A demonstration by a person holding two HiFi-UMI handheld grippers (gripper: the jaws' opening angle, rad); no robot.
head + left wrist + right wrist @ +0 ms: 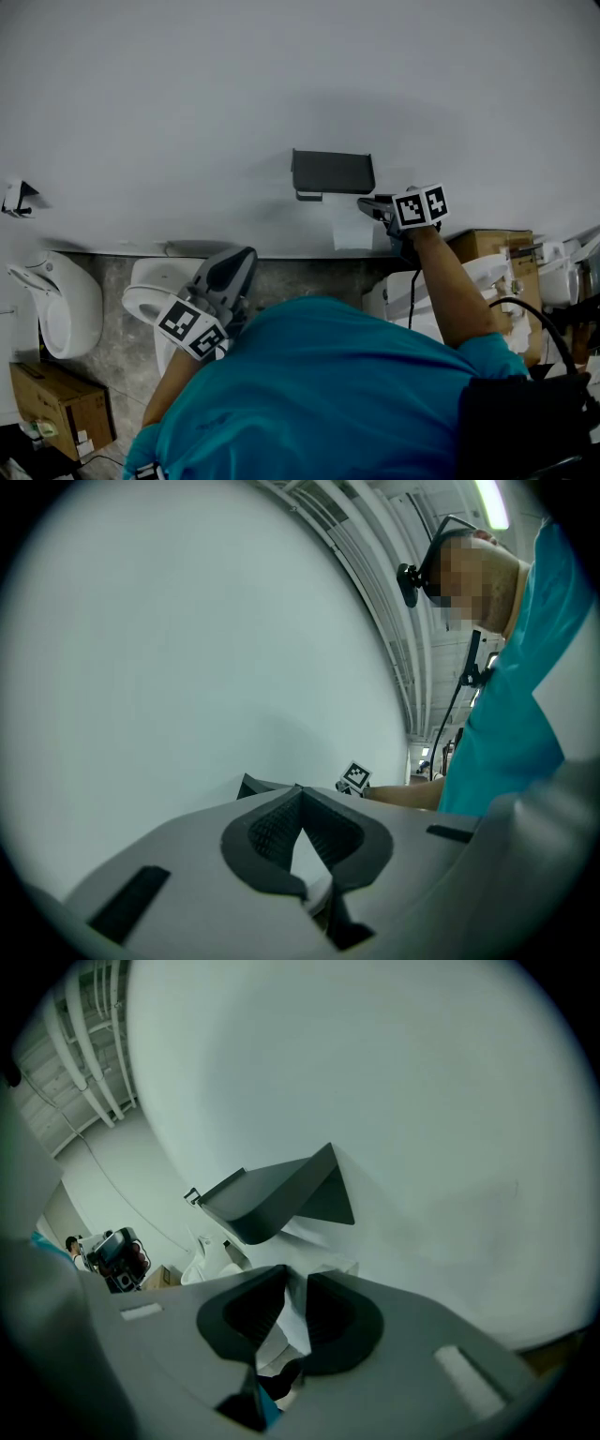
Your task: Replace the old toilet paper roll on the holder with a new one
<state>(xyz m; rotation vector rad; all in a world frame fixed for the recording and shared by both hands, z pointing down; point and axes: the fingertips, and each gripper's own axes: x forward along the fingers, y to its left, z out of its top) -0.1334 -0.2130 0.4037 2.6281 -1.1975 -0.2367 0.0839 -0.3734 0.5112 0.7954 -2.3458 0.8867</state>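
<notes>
The dark grey toilet paper holder (333, 172) is fixed to the white wall, with a white paper tail (352, 232) hanging below it. Its cover hides the roll. My right gripper (366, 204) is at the holder's right end, angled downwards. In the right gripper view the holder (281, 1194) sits just above the jaws (294, 1277), which stand slightly apart, and white paper (323, 1243) shows in and beyond the narrow gap. My left gripper (246, 255) is held low near my body, shut and empty, its tips (300, 791) touching. No new roll is visible.
A white toilet (150, 298) stands below on the left, with another white fixture (58, 302) further left. Cardboard boxes sit at the lower left (58, 401) and at the right (495, 246). A black cable (553, 333) loops at the right. The person's teal shirt (319, 394) fills the foreground.
</notes>
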